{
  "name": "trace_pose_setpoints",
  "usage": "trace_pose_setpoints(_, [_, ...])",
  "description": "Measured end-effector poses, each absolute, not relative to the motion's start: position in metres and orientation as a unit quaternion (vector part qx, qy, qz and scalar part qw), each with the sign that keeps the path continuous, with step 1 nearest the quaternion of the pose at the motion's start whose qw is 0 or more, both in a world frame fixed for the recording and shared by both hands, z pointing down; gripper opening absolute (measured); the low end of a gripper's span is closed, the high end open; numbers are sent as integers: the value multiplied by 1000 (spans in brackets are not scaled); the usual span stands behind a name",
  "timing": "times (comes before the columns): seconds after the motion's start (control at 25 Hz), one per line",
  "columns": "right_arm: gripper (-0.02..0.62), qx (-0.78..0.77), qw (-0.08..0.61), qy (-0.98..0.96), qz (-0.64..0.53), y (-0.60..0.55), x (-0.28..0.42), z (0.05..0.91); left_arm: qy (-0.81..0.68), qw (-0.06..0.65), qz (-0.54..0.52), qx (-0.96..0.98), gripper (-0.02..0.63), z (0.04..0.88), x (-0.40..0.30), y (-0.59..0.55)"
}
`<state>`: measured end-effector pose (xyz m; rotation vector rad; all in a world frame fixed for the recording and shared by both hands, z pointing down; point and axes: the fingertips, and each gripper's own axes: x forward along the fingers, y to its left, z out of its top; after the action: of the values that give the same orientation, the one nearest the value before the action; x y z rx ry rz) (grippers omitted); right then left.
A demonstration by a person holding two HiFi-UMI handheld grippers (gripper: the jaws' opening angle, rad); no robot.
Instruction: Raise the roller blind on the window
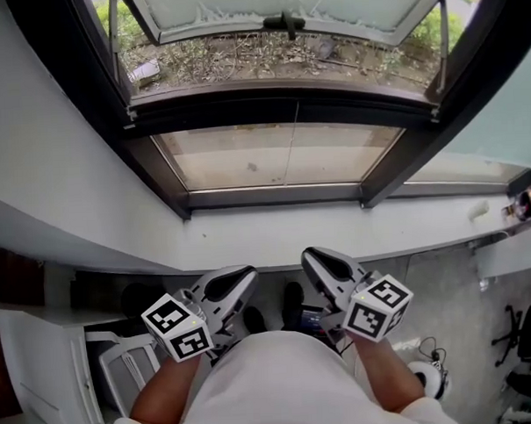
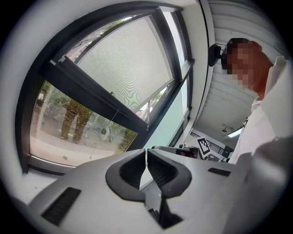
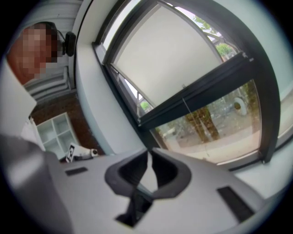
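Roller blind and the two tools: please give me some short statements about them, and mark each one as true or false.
1. The left tool is shut, with nothing between its jaws. True.
2. A thin cord hangs in front of the lower pane. True.
3. The right tool grips that cord. False: it is shut on nothing and held apart from the window.
4. The roller blind covers the whole window. False: the lower pane is uncovered and shows the outdoors.
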<state>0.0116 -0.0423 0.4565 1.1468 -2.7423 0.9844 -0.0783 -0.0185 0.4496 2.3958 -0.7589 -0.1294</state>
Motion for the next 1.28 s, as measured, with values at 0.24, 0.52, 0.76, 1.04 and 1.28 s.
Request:
trace_pose_setpoints(0.24, [25, 336, 13, -886, 319, -81, 25, 460, -314, 308, -57, 896, 32, 448, -62, -50])
trace_pose_setpoints(0.52, [25, 311, 27, -895, 318, -116, 56, 464, -346, 300, -69, 886, 32, 444, -33, -85])
trace_pose_setpoints(0.76, [25, 295, 41, -905, 303, -138, 65, 467, -374, 300, -73, 875, 32, 449, -28, -105])
trace_pose_setpoints(1.04, [25, 302, 46, -903, 303, -148, 52, 468, -372, 293, -78, 877, 32, 441, -44, -123])
trace_pose_setpoints(1.28, [25, 320, 32, -900, 294, -150, 31, 458, -363, 282, -68, 886, 32, 434, -70, -132])
